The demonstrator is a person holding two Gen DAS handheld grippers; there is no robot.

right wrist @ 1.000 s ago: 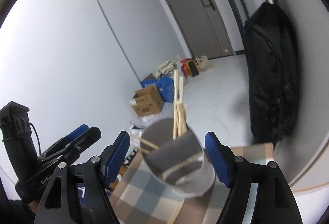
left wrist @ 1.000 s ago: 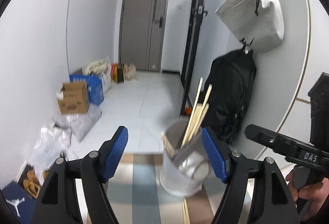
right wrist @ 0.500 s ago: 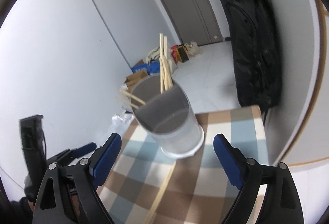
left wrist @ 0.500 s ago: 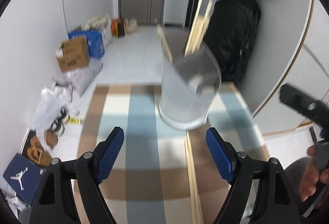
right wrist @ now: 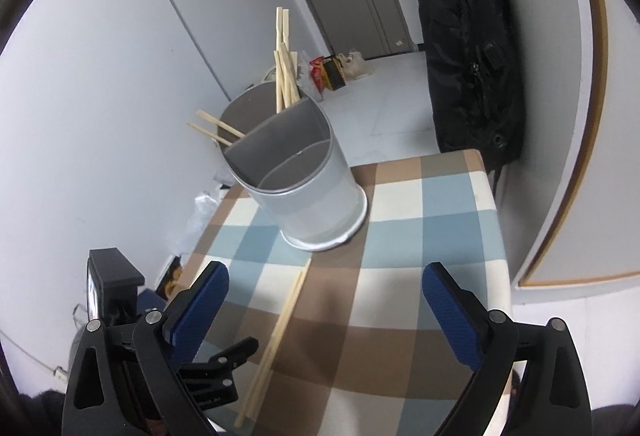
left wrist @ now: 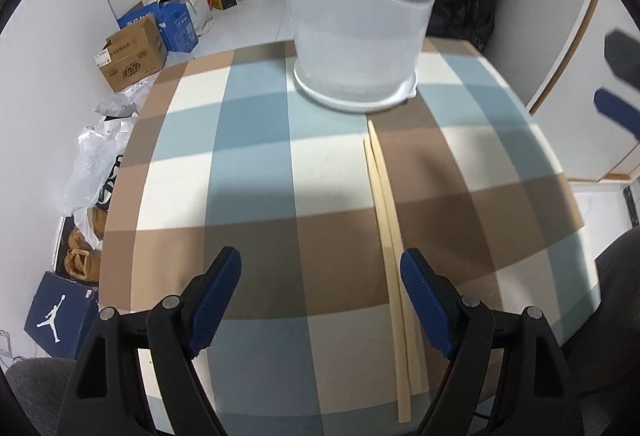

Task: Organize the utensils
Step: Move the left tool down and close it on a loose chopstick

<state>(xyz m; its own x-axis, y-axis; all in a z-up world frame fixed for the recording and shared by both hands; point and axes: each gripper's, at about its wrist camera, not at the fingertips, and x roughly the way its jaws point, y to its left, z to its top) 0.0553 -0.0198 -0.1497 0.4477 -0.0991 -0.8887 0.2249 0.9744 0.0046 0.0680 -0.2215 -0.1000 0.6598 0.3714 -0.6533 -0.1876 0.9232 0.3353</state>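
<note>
A grey utensil holder (left wrist: 360, 20) with inner dividers stands at the far side of the checked tablecloth (left wrist: 256, 196); in the right wrist view the holder (right wrist: 304, 188) has several wooden chopsticks (right wrist: 285, 68) standing in its back compartment. A pair of wooden chopsticks (left wrist: 390, 236) lies flat on the cloth in front of the holder, also seen in the right wrist view (right wrist: 280, 328). My left gripper (left wrist: 320, 300) is open and empty, low over the near cloth, its right finger beside the chopsticks. My right gripper (right wrist: 324, 312) is open and empty, above the cloth to the right of the chopsticks.
A black backpack (right wrist: 472, 48) hangs on the wall behind the table. Cardboard boxes (left wrist: 132, 52), plastic bags (left wrist: 96, 156) and a shoe box (left wrist: 60, 312) lie on the floor at the left. The table edge drops off on the left and right.
Both grippers have tilted down and pulled back from the holder, so the cloth and the flat pair of chopsticks now fill the view. Both stay open.
</note>
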